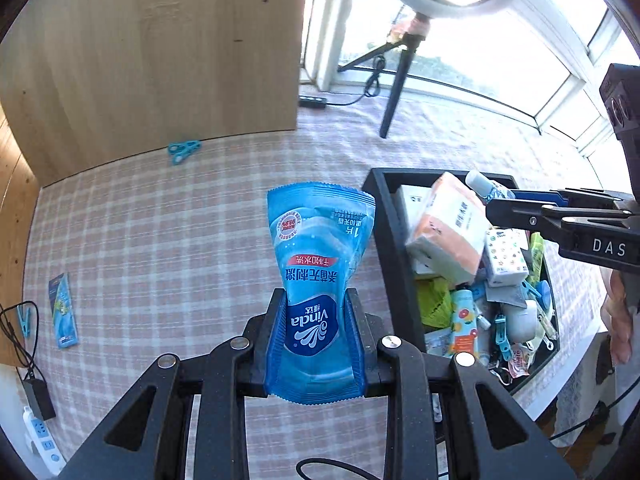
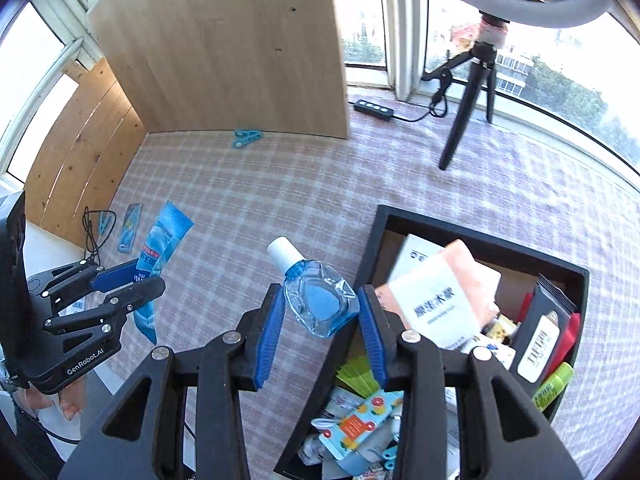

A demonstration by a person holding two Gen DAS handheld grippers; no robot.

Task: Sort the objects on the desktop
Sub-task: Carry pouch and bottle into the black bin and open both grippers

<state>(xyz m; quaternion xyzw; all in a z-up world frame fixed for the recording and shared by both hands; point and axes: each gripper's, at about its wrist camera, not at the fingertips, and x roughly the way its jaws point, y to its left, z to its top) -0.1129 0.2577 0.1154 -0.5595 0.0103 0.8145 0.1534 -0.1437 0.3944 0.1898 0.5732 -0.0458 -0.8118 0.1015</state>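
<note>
Above the checked tablecloth, left gripper jaws pinching blue wipe packet, right gripper jaws clasping small clear bottle.

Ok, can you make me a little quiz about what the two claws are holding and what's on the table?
1. True or false: the left claw holds a blue wet-wipe packet.
2. What does the right claw grip? A) a clothes peg B) a small clear blue bottle with a white cap C) a tissue pack
3. Fill in: the black box full of small things sits on a checked ____.

Key:
1. True: the packet is pinched between its pads.
2. B: the small bottle sits between the blue pads.
3. Tablecloth.
</note>
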